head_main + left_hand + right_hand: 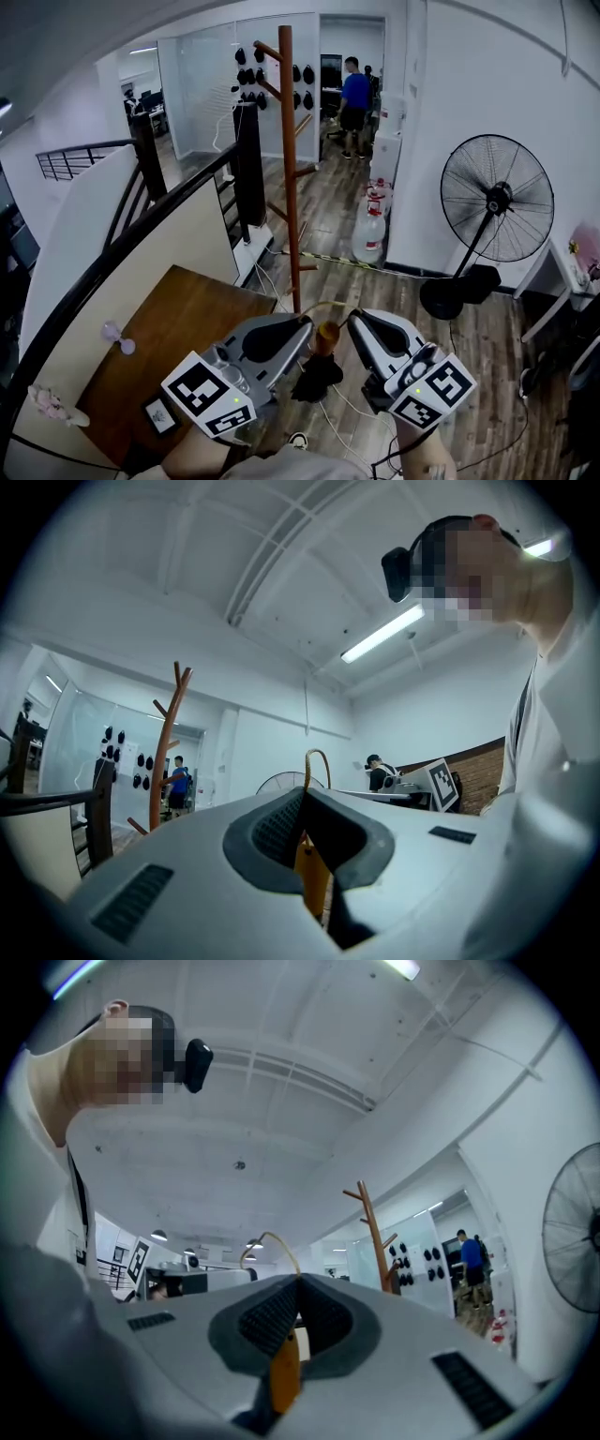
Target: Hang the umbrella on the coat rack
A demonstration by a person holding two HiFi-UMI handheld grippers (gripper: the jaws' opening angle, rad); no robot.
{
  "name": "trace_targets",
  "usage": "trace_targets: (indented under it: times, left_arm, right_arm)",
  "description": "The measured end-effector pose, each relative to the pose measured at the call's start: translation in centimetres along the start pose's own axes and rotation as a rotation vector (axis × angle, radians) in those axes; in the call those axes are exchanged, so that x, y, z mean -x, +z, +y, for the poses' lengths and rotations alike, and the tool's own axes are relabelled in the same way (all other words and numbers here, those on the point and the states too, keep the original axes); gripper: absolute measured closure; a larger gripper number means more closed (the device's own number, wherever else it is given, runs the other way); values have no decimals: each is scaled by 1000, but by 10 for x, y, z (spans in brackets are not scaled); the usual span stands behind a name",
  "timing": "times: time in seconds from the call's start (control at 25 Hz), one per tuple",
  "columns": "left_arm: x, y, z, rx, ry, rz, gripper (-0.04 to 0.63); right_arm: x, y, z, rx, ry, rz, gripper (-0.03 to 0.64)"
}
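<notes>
Left gripper (305, 324) and right gripper (355, 320) each clamp the cord loop (315, 751). The folded umbrella (315, 378) hangs vertically between them. The coat rack (289, 159) stands straight ahead, well apart, pegs higher.

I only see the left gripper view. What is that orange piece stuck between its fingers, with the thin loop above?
Observer: The head view shows it is the orange handle of a black folded umbrella, whose fabric hangs below it.
Operator: Is the other hand's tool helping at all?
Observer: Yes. The right gripper view shows the right gripper with its fingers shut on that same handle.
</notes>
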State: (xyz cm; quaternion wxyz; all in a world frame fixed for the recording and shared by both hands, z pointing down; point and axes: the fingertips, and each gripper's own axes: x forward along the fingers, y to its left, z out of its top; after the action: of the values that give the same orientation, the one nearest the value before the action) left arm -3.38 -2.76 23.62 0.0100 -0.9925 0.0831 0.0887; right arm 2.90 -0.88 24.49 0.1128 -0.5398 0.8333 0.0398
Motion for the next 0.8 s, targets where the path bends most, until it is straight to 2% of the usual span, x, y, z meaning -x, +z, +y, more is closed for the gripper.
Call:
trace_targets:
  times: [0.44, 0.8]
  left_arm:
    - [-29, 11, 100, -16, -6, -18, 591]
    - [-72, -7, 158, -13, 20, -5, 591]
  right_arm:
    - [-97, -7, -51, 26, -12, 8, 610]
    - [-140, -24, -113, 8, 14, 1, 609]
